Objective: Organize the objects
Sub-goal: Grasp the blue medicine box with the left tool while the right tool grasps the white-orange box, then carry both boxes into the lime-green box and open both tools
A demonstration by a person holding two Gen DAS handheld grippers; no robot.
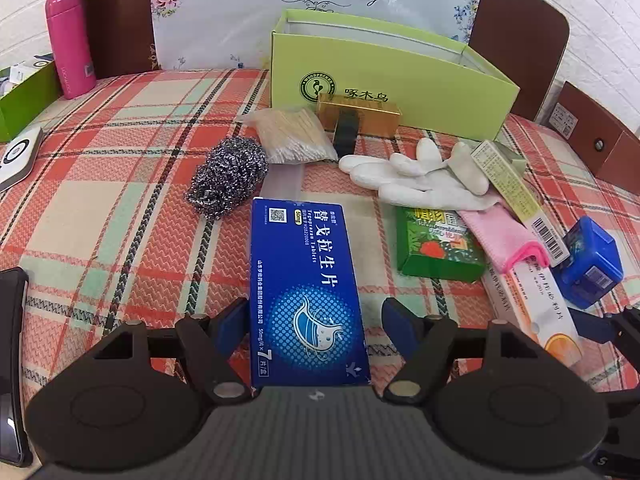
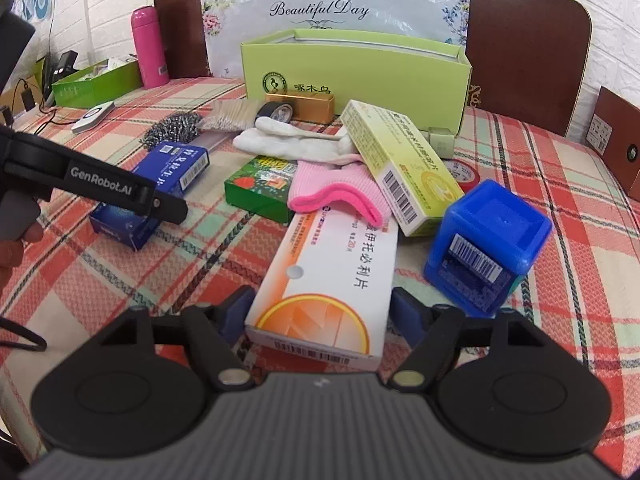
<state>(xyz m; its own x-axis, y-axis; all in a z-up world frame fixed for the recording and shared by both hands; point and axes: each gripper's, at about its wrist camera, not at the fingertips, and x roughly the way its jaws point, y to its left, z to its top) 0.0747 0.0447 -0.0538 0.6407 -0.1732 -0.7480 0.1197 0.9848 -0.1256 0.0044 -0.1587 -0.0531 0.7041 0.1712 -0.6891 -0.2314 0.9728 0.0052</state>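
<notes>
A blue medicine box (image 1: 304,288) lies flat on the plaid cloth between the fingers of my left gripper (image 1: 314,316). The left pad sits at its edge, the right pad stands clear, so the gripper is open. My right gripper (image 2: 324,304) is open around the near end of a white and orange medicine box (image 2: 332,280), with narrow gaps at its sides. That box's far end lies under a pink cloth (image 2: 340,192). An open light-green carton (image 2: 360,68) stands at the back of the table.
Around them lie a steel scourer (image 1: 228,176), cotton swabs (image 1: 292,136), a gold box (image 1: 360,114), a white glove (image 1: 420,176), a small green box (image 2: 256,188), a yellow-green box (image 2: 404,168) and a blue cube (image 2: 488,240). A pink bottle (image 1: 70,40) stands far left.
</notes>
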